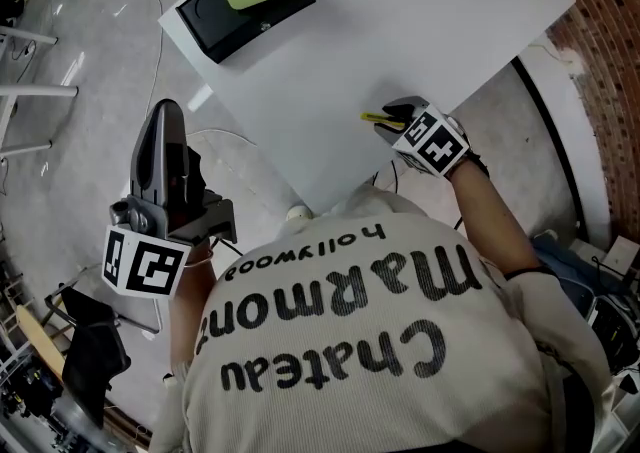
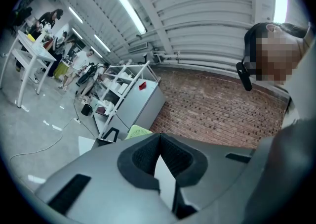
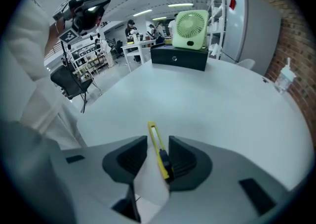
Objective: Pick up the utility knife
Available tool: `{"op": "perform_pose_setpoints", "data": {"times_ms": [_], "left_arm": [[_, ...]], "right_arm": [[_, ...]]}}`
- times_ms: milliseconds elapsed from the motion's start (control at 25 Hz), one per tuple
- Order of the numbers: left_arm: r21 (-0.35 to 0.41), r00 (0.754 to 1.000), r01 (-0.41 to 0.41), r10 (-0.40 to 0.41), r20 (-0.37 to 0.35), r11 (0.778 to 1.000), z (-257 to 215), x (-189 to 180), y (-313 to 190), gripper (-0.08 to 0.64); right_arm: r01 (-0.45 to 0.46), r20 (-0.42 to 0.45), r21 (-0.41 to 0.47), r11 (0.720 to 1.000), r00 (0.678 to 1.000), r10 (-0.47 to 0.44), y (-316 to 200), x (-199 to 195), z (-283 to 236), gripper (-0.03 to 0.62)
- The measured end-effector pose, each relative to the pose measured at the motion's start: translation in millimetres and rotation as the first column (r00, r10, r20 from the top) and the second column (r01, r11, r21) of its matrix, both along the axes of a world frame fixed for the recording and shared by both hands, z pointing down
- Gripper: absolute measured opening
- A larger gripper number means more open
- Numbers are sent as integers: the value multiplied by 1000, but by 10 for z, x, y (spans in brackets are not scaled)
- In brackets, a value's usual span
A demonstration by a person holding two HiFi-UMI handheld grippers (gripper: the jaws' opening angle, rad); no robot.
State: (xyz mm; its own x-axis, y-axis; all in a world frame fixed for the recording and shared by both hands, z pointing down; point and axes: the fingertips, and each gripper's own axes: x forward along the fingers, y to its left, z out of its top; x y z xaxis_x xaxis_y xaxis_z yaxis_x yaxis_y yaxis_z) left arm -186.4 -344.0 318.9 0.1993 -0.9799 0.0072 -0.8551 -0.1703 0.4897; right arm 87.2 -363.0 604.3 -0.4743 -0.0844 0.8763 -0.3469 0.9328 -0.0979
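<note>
Knife [image 3: 154, 135] rear hidden by right tongs [image 3: 158, 143], perhaps touching

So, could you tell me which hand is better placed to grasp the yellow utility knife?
Right: the right tongs stand open astride the yellow utility knife on the white table. The left tongs are shut and held beyond the table's edge, well away from the knife.

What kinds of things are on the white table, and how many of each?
Yellow utility knife: 1
Green fan: 1
Black box: 1
Total: 3
</note>
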Motion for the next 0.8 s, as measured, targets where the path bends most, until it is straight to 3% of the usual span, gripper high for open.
{"op": "perform_pose_setpoints", "data": {"times_ms": [800], "left_arm": [[15, 1000, -3, 3, 10, 1000, -138, -154, 337, 0]], "right_arm": [[-175, -50, 13, 985, 983, 175, -4, 26, 5, 93]]}}
